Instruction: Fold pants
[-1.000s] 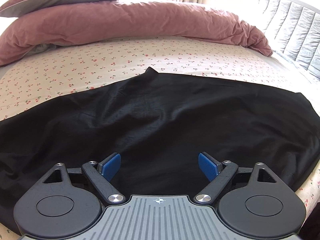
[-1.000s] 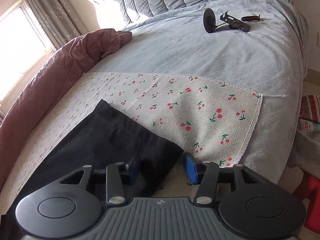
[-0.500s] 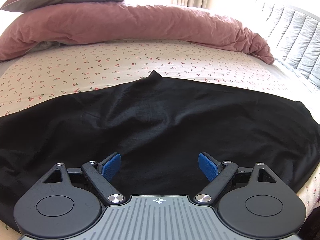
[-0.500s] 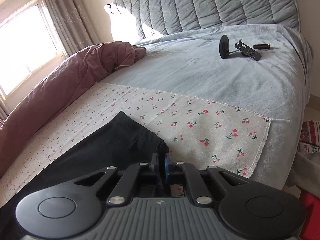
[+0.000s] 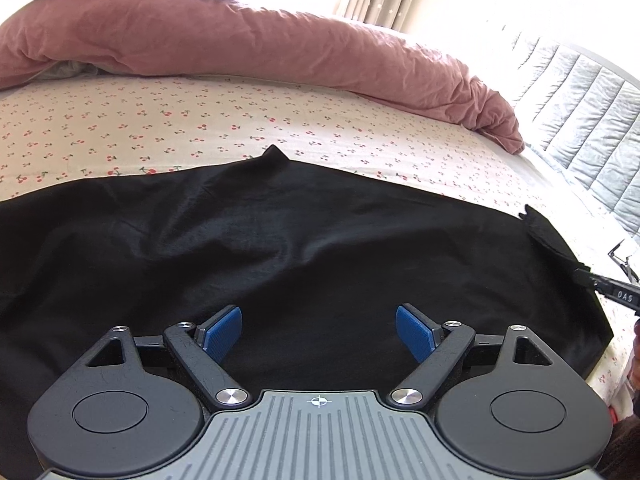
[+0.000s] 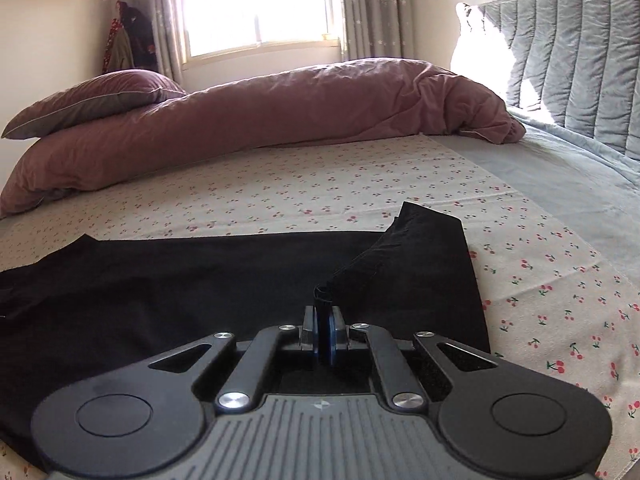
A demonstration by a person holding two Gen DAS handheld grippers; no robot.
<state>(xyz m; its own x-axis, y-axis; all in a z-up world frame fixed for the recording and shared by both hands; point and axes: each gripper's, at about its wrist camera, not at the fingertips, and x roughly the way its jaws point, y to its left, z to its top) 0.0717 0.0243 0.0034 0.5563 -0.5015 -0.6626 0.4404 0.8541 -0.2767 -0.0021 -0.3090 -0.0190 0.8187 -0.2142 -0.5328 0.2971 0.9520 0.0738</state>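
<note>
Left wrist view: black pants [image 5: 304, 248] lie spread across the middle of the frame on a cherry-print sheet [image 5: 200, 120], their far edge running left to right with a small peak at upper centre. The left gripper [image 5: 319, 332] sits at lower centre over the cloth, its blue pads [image 5: 222, 332] wide apart and holding nothing. Bare sheet stretches beyond the far hem up to a pink duvet [image 5: 240, 40] along the top.

Right wrist view: the right gripper [image 6: 325, 334], lower centre, is clamped tight on a pinch of the pants [image 6: 200, 280], a corner raised and folded over at centre right. Open sheet [image 6: 560, 300] fills the right side; a grey quilted headboard [image 6: 580, 60] stands upper right.
</note>
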